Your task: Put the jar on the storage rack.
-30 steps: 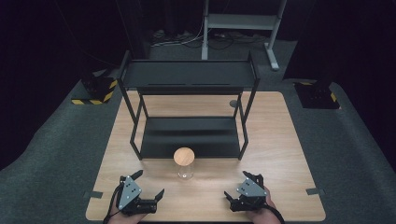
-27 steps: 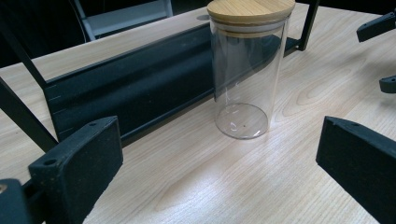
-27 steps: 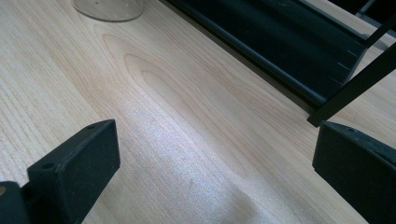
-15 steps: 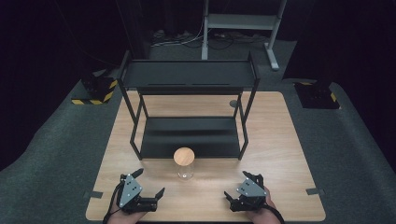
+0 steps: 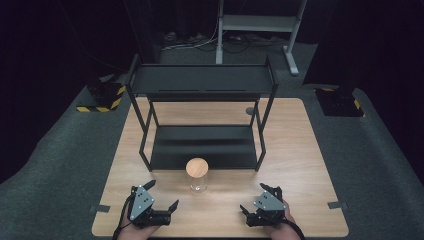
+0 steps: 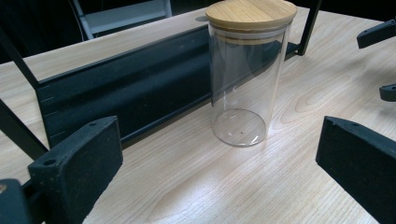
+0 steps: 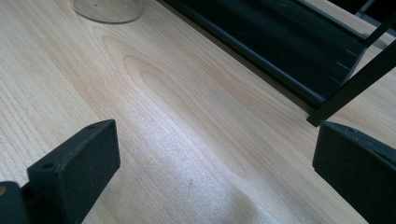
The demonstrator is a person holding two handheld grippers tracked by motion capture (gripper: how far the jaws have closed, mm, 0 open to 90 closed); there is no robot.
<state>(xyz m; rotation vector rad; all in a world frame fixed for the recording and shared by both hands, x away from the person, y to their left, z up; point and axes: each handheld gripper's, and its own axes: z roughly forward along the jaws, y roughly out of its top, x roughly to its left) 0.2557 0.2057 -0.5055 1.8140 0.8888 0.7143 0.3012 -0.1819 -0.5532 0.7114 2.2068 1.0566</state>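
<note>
A clear glass jar (image 5: 197, 176) with a round wooden lid (image 5: 197, 166) stood upright on the wooden counter (image 5: 300, 150), just in front of the black two-tier shelf rack (image 5: 200, 120), near the middle of the rack's lower front edge. The jar looked empty, though the glass was hard to read from above. From the jar, the left gripper (image 5: 161, 196) lay at about 8 o'clock near the counter's front edge, its jaws spread wide and holding nothing. The right gripper (image 5: 257, 197) lay at about 4 o'clock, likewise spread open with only bare wood between the jaws. Both were well apart from the jar. In the left gripper view the jar (image 6: 247, 74) sat ahead between the parted jaws, toward 12 o'clock, with the rack's lower shelf (image 6: 126, 93) behind it. In the right gripper view the jar's base (image 7: 107, 9) showed at 11 o'clock
</note>
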